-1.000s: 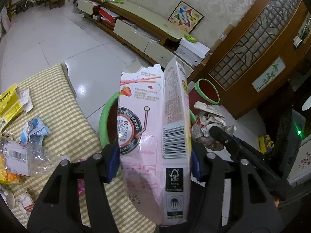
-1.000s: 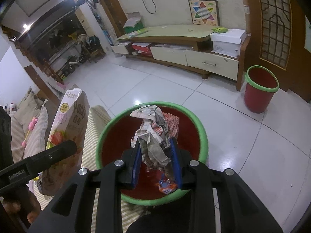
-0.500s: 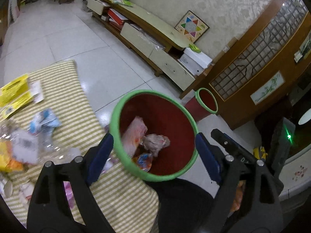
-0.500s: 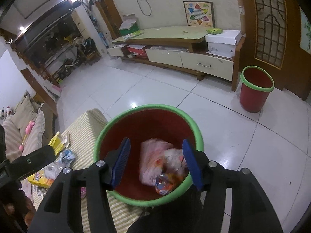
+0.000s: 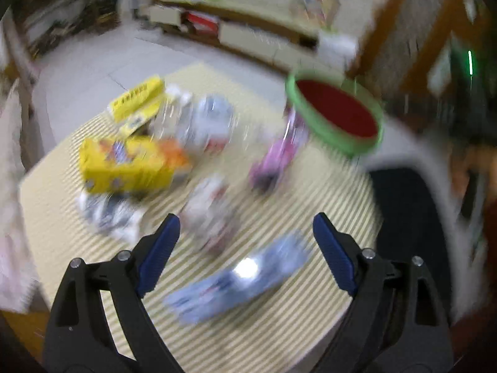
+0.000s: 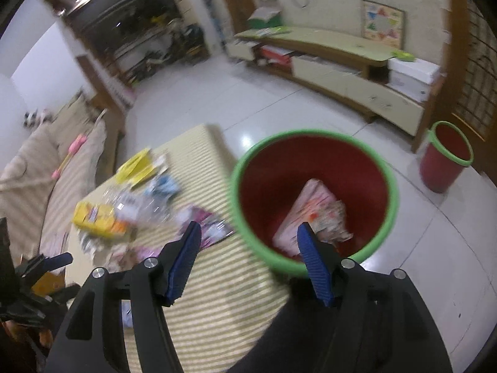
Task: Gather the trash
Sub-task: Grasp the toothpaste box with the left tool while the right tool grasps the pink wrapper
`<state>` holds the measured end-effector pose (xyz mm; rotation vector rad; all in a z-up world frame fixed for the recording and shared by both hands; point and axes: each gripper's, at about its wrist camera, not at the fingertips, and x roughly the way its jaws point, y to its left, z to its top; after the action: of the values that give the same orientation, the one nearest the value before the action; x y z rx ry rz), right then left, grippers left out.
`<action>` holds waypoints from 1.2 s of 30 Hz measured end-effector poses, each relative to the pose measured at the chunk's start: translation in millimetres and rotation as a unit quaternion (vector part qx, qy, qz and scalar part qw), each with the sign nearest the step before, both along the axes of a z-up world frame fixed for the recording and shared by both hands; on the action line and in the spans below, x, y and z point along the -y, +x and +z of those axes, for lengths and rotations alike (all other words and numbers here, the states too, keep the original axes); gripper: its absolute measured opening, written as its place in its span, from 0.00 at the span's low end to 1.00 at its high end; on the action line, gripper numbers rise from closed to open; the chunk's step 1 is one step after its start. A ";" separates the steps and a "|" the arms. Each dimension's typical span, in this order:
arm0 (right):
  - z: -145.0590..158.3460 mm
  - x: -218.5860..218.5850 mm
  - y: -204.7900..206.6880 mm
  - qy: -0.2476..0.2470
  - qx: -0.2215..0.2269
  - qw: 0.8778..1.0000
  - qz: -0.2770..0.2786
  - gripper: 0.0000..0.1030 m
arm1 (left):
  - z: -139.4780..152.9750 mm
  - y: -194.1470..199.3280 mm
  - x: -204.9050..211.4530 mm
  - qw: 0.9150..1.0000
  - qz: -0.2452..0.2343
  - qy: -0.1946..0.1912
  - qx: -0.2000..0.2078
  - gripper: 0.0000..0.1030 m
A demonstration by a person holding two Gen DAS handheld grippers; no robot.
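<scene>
Left gripper (image 5: pixel 245 233) open, blue pads wide apart, nothing between them; it hangs over the striped counter (image 5: pixel 279 326), lower centre of the left wrist view. That view is heavily motion-blurred. Trash scattered on the counter: yellow box (image 5: pixel 124 168) left of centre, yellow packet (image 5: pixel 136 99) above it, crumpled clear plastic (image 5: pixel 198 121) mid-frame, purple wrapper (image 5: pixel 276 158) just left of the bin, blue packet (image 5: pixel 236 283) low between the fingers. Exact contacts between pieces cannot be told.

Red bin with green rim (image 6: pixel 313 199) sits centre-right of the right wrist view, at the counter's edge. Inside it: pink carton (image 6: pixel 307 205) leaning, crumpled paper (image 6: pixel 335 223) touching it on the right.

Right gripper (image 6: pixel 248 236) open, empty, lower centre of its frame, straddling the bin's near rim. Second red bin (image 6: pixel 444 158) stands on the white floor at right, well apart
</scene>
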<state>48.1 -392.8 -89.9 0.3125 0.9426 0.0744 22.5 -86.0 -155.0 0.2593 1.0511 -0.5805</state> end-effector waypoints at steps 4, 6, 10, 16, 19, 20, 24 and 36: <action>-7.6 -28.0 2.8 0.009 -0.014 1.000 0.022 0.61 | -31.8 -5.9 -5.8 0.994 -0.071 0.072 -0.034 0.82; -8.0 -41.6 5.7 0.012 -0.020 0.999 0.035 0.61 | -42.9 -1.5 -5.5 0.992 -0.084 0.081 -0.044 0.82; -10.5 -60.6 9.5 -0.004 -0.035 0.998 0.060 0.67 | -54.5 4.6 6.2 0.987 -0.122 0.066 -0.076 0.82; -25.1 -78.7 18.4 -0.010 -0.057 0.996 0.063 0.71 | -77.7 -12.7 32.9 0.978 -0.164 0.105 -0.073 0.71; -36.5 -81.0 28.8 0.029 -0.080 0.995 0.058 0.71 | -81.9 -18.6 29.1 0.983 -0.142 0.092 -0.076 0.54; -40.2 -81.7 32.4 0.043 -0.087 0.994 0.055 0.71 | -80.7 -20.1 26.4 0.984 -0.134 0.084 -0.076 0.49; -58.1 -90.1 51.3 0.093 -0.117 0.988 0.040 0.71 | -66.4 -24.9 -0.9 0.995 -0.050 0.022 -0.089 0.39; -103.5 -125.3 86.5 0.042 -0.174 0.984 0.013 0.59 | -11.1 -34.6 -78.6 0.965 0.197 -0.154 -0.083 0.39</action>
<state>134.5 -267.5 -193.4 0.3980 1.2926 0.0857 -12.0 -7.4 -166.1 -0.2721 1.1191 -0.3995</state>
